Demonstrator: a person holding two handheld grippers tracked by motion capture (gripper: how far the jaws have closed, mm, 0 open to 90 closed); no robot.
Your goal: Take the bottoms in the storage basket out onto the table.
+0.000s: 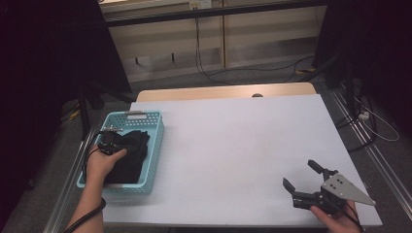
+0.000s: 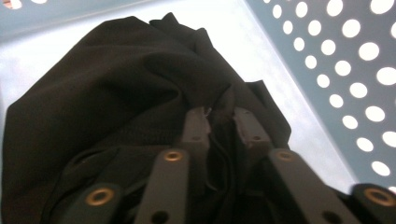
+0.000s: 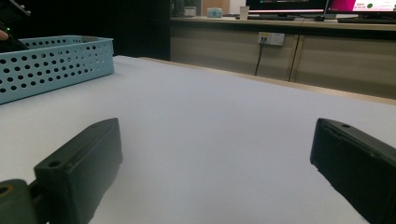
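A black cloth (image 1: 130, 158) lies crumpled in a light blue perforated basket (image 1: 158, 141) at the table's left edge. My left gripper (image 1: 119, 142) reaches down into the basket, held from below by a hand. In the left gripper view its jaws (image 2: 222, 122) stand close together, with a raised fold of the black cloth (image 2: 93, 93) pinched between them beside the basket wall (image 2: 336, 70). My right gripper (image 1: 303, 175) rests low over the white table (image 1: 233, 145) at the front right, jaws wide apart with nothing between them (image 3: 215, 140).
The basket (image 3: 56, 65) stands far left in the right gripper view. The white table surface (image 3: 210, 102) stretches between the two hands. Cables and wooden cabinets lie beyond the table's far edge.
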